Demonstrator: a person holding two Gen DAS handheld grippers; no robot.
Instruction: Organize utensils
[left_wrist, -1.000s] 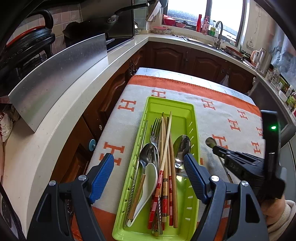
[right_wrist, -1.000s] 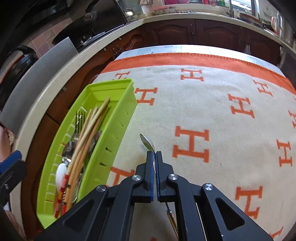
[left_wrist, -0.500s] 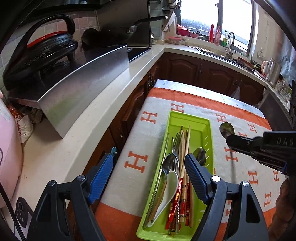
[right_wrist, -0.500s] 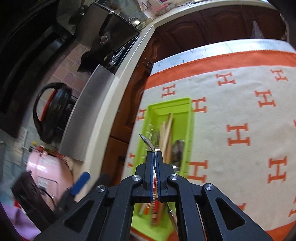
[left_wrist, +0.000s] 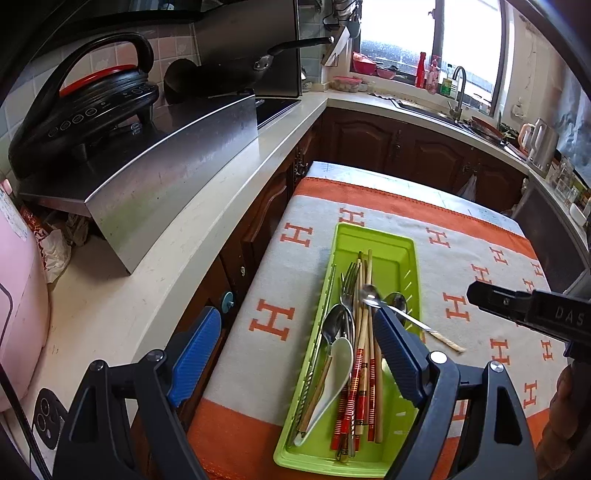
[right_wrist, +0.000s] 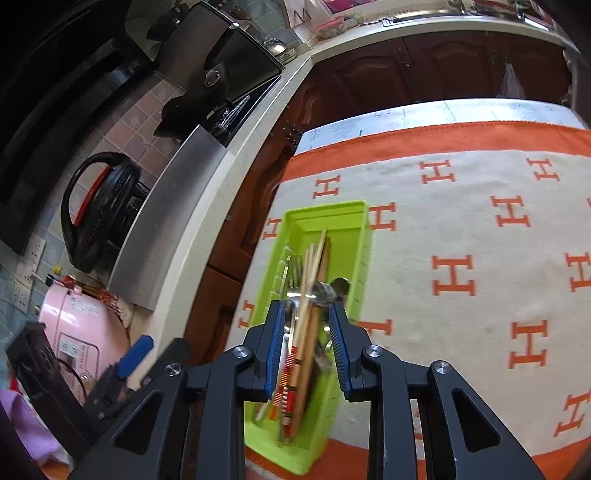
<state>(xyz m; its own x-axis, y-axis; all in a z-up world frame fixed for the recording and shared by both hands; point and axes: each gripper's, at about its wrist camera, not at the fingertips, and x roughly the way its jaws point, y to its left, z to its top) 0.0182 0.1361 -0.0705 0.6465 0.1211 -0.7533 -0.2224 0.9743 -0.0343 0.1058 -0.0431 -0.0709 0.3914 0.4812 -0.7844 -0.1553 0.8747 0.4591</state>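
Left wrist view: the left gripper (left_wrist: 295, 343) is seen nearest, jaws spread wide, nothing between them, hung over the near end of the green tray (left_wrist: 376, 240). The tray is laid lengthwise on a white cloth (left_wrist: 280, 258) printed with orange H marks and edged in orange. In the tray are packed chopsticks (left_wrist: 364, 354), a white ceramic spoon (left_wrist: 332, 373), forks (left_wrist: 347, 280) and steel spoons (left_wrist: 338, 321). A small spoon (left_wrist: 369, 295) is seen lying crosswise, bowl over the utensils, handle sticking out past the tray's right wall over the cloth; whether it rests or is mid-drop cannot be told. At the right edge the right gripper (left_wrist: 480, 293) is seen beside the tray, clear of that spoon.

Right wrist view: the right gripper (right_wrist: 308, 350) is shown with jaws parted narrowly, having just been opening, nothing gripped; the tray (right_wrist: 325, 214) and its chopsticks (right_wrist: 310, 280) are seen through the gap, blurred. The left gripper's blue pad (right_wrist: 135, 356) is visible lower left.

Further out, a pale counter (left_wrist: 184, 236) is run along the left, with a steel riser (left_wrist: 166, 173) carrying a black cooker (left_wrist: 85, 110). A pink appliance (right_wrist: 74, 339) is stood at the near left. Dark wood cabinets (left_wrist: 369, 136) are seen behind the table, then a sink with tap (left_wrist: 456, 92) under a bright window (left_wrist: 465, 40), bottles on the sill, a kettle (left_wrist: 537, 140) far right.
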